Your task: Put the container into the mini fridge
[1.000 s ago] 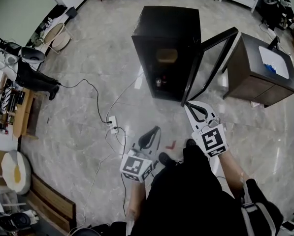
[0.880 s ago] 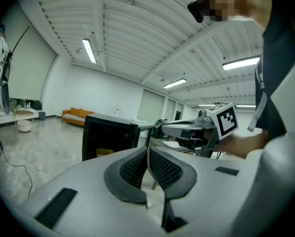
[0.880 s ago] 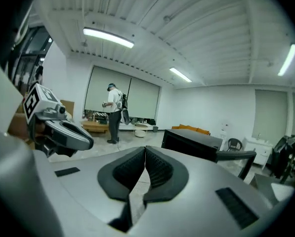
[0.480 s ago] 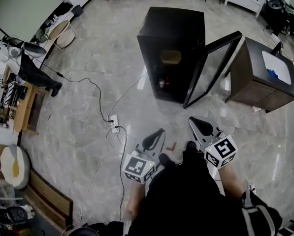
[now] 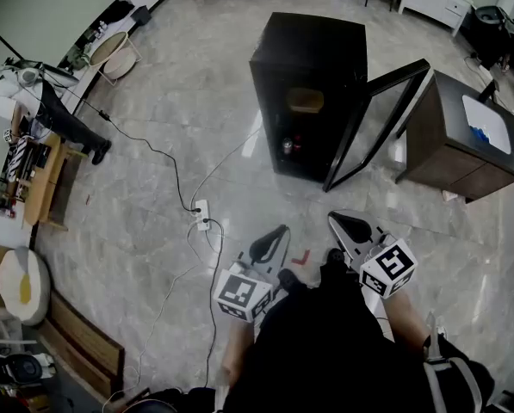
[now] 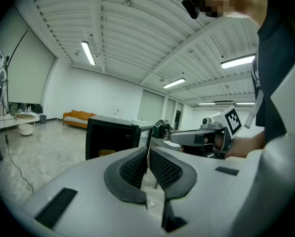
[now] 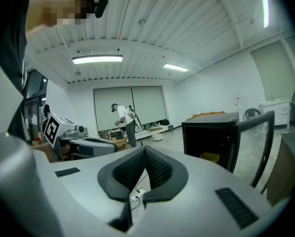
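2 claws, both pressed together and empty: your left claw (image 5: pixel 274 235) and right claw (image 5: pixel 338 222) hang side by side in front of the mini fridge (image 5: pixel 308 67), well apart from it. The container (image 5: pixel 305 100), a tan shape, already sits on the fridge's upper shelf, with small items (image 5: pixel 289 144) on the level below it. The glass door (image 5: pixel 379 119) stands swung wide at the fridge's right side, so I judge the step left is shutting it.

Keep your right claw closed and use its outer flank as a pusher. Meet the door on its dark frame, not on the glass, and follow the door's arc toward the fridge's front rather than shoving straight. Slow down near the end so the jolt doesn't shift the container. Hold your left claw back, out of the door's sweep. As you step in, mind the power strip (image 5: pixel 201 216) and its cable on the floor to the fridge's front left. The dark cabinet (image 5: pixel 459 136) just right of the fridge crowds that side, so approach from the front.
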A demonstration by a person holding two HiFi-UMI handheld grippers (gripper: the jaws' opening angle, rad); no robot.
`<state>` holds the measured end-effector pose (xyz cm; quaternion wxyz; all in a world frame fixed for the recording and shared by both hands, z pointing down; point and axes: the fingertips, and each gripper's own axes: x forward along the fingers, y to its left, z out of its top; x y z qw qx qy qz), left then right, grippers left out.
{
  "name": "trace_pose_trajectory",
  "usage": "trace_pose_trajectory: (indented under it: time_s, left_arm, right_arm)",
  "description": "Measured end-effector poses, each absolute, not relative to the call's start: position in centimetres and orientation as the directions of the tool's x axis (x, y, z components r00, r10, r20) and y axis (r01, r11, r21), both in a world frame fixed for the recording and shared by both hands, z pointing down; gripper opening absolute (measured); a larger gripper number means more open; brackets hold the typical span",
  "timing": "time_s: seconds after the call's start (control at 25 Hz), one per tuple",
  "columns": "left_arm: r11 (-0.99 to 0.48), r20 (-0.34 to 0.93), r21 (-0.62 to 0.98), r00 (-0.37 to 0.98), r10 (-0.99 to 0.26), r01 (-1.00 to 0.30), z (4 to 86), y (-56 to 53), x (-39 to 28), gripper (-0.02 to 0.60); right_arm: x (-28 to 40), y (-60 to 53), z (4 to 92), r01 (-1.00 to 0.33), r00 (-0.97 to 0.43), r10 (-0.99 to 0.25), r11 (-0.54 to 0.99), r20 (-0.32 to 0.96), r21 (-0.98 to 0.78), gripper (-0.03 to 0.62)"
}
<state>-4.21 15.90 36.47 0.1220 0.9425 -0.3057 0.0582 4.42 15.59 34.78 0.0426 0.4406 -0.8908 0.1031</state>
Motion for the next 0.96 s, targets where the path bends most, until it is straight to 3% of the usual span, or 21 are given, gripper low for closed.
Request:
trace_pose_trajectory:
  time_s: [0.96]
  left_arm:
    - [-0.756,0.171,0.224,0.788,-0.592,-0.616,37.0,13.5,-6.9,0.043]
  right_arm:
    - [1.2,13.6,35.0,-0.759,-0.648,-0.732,0.644,0.211,-0.096,0.017]
